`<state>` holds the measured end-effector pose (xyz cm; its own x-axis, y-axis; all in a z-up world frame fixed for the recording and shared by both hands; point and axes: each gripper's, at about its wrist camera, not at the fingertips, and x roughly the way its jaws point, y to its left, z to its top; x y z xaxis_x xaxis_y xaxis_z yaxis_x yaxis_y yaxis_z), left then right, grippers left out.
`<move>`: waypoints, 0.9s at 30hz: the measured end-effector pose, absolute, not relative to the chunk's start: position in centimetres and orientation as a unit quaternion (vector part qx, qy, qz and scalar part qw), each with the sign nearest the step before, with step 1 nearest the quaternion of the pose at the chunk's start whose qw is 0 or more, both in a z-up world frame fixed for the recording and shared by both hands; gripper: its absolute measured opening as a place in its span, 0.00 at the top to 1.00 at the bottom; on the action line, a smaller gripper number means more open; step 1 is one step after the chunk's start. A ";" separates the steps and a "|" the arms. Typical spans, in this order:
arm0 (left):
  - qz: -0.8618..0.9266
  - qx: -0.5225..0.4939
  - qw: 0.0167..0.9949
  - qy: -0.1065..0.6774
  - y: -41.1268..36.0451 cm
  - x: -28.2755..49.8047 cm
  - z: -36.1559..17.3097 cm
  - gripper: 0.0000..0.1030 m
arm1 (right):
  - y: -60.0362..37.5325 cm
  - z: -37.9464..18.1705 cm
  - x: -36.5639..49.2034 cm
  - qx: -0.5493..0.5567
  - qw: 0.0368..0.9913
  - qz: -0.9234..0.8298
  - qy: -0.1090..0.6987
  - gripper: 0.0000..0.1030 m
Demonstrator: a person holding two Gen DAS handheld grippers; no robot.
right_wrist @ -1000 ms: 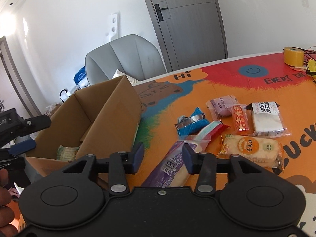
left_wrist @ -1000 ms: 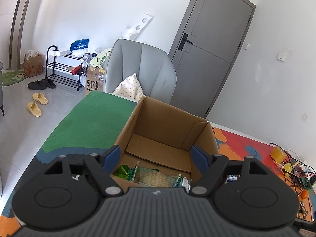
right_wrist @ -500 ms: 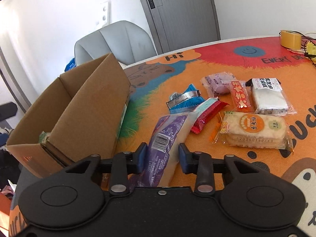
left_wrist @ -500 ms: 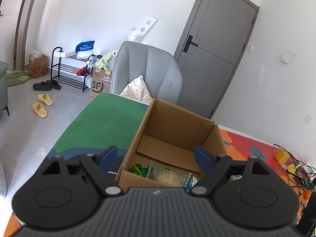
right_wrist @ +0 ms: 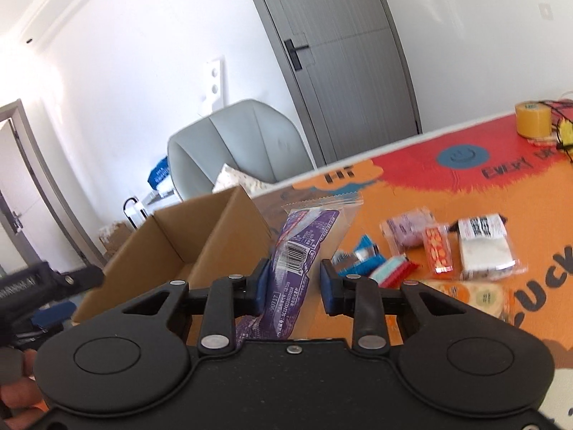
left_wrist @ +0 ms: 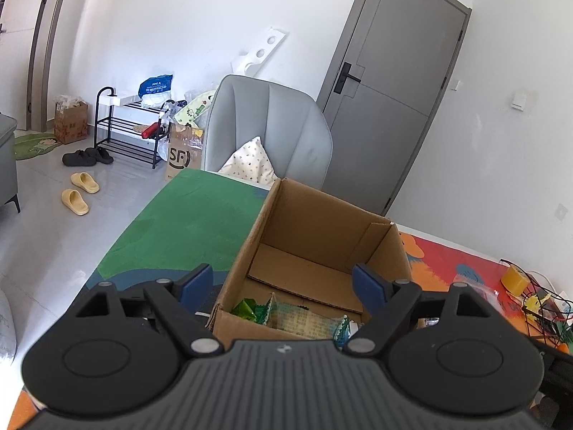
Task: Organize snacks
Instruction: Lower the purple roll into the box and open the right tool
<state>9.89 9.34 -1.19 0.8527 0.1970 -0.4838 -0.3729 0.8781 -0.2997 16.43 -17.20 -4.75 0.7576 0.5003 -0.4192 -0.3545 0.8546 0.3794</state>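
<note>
Snacks beside a cardboard box [right_wrist: 168,251] on the mat.

Inside the box [left_wrist: 315,251], green packets [left_wrist: 286,317] lie at the near end, with the left gripper [left_wrist: 283,283] spread wide above them, gripping nothing. Right of the box, the right gripper [right_wrist: 293,286] is clenched on a purple packet [right_wrist: 297,254], raised above the mat [right_wrist: 412,186]. Farther right, loose snacks [right_wrist: 447,247] lie on the mat.

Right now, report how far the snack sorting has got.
Done: a few green packets already lie in the cardboard box. In hand: the right hand-held gripper holds the purple snack pack lifted off the mat, beside the box. The left hand-held gripper is open over the box. Left: about six snacks on the orange mat still need boxing.
</note>
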 end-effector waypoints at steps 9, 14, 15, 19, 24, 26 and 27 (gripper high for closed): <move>0.155 -0.205 0.941 0.218 10.4 9.2 -1.4 0.19 | -15.6 -0.6 16.3 0.128 0.935 0.254 0.210 0.71; 0.162 -0.214 0.939 0.214 11.5 8.8 -1.4 0.19 | -13.5 0.1 16.8 0.116 0.932 0.273 0.208 0.71; 0.164 -0.215 0.939 0.214 11.8 8.7 -1.5 0.18 | -12.9 0.1 16.9 0.113 0.931 0.276 0.209 0.71; 0.171 -0.220 0.936 0.216 12.9 8.3 -1.7 0.19 | -11.1 -0.2 17.5 0.103 0.927 0.288 0.216 0.71; 0.183 -0.233 0.931 0.214 14.5 8.0 -1.8 0.19 | -8.6 -0.5 18.3 0.093 0.924 0.293 0.225 0.71; 0.189 -0.236 0.930 0.209 15.2 7.6 -1.7 0.18 | -7.6 -0.3 18.4 0.089 0.924 0.297 0.224 0.71; 0.192 -0.236 0.930 0.206 15.5 7.4 -1.7 0.18 | -7.0 -0.2 18.4 0.087 0.924 0.300 0.222 0.71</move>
